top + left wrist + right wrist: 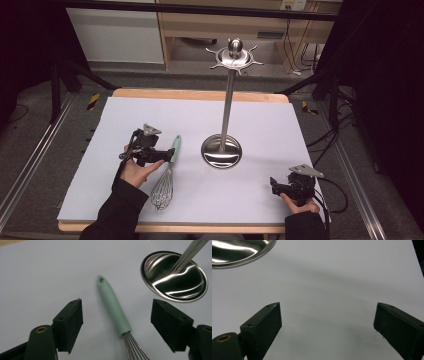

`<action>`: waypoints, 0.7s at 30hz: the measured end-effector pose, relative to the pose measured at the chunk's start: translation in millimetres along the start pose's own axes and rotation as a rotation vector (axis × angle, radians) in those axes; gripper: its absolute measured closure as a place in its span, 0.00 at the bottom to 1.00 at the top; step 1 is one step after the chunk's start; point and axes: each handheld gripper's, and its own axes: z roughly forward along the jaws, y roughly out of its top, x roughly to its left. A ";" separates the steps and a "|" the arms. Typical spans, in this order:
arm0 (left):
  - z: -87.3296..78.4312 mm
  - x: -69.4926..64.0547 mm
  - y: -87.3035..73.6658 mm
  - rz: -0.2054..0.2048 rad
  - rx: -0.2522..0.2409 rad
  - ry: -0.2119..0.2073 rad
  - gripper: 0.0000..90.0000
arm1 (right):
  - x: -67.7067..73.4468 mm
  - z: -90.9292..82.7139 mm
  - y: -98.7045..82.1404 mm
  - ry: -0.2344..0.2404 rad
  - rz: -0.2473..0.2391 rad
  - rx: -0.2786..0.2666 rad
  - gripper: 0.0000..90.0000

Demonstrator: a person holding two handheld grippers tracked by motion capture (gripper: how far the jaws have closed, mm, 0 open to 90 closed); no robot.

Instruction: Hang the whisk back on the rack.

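White-covered table held a steel utensil stand, hooks empty; mint-handled whisk lay flat, ungrasped, between the wide-open left gripper; right gripper wide, empty.

The left tongs and right tongs sit over a wooden table covered by a pale sheet. Beyond both tongs, past the table's far edge, stands a light wooden cabinet, with a white panel beside it, on the left tongs' side. A black bar crosses above them. Grey carpet floor surrounds the table. A metal rail runs along the floor outside the left tongs, and another rail outside the right tongs. Black cables lie on the floor beyond the right tongs. Yellow-and-black tape marks sit near the table's far corners. The room's sides are dark.
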 end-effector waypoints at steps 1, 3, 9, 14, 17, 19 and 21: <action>1.6 -0.4 0.3 0.003 0.010 0.002 0.29 | 0.4 0.2 0.0 -0.003 0.001 0.004 0.09; 3.8 -1.1 0.3 0.002 0.016 0.005 0.30 | 0.4 0.0 0.1 -0.003 -0.009 0.004 0.09; 14.9 -3.0 0.6 0.021 0.082 0.016 0.33 | 0.6 1.3 0.3 -0.001 -0.007 0.010 0.09; 21.1 -4.4 0.5 0.023 0.104 0.012 0.36 | 0.5 1.1 0.2 0.002 -0.007 0.009 0.09; 27.2 -3.8 0.2 0.025 0.124 0.016 0.37 | 0.5 1.6 0.3 0.002 -0.005 0.012 0.09; 29.7 -3.4 -0.2 0.019 0.136 0.013 0.38 | 0.4 1.9 0.3 0.002 -0.007 0.013 0.09; 31.1 -3.1 -0.7 0.013 0.145 0.007 0.39 | 0.4 2.0 0.3 0.004 -0.007 0.014 0.09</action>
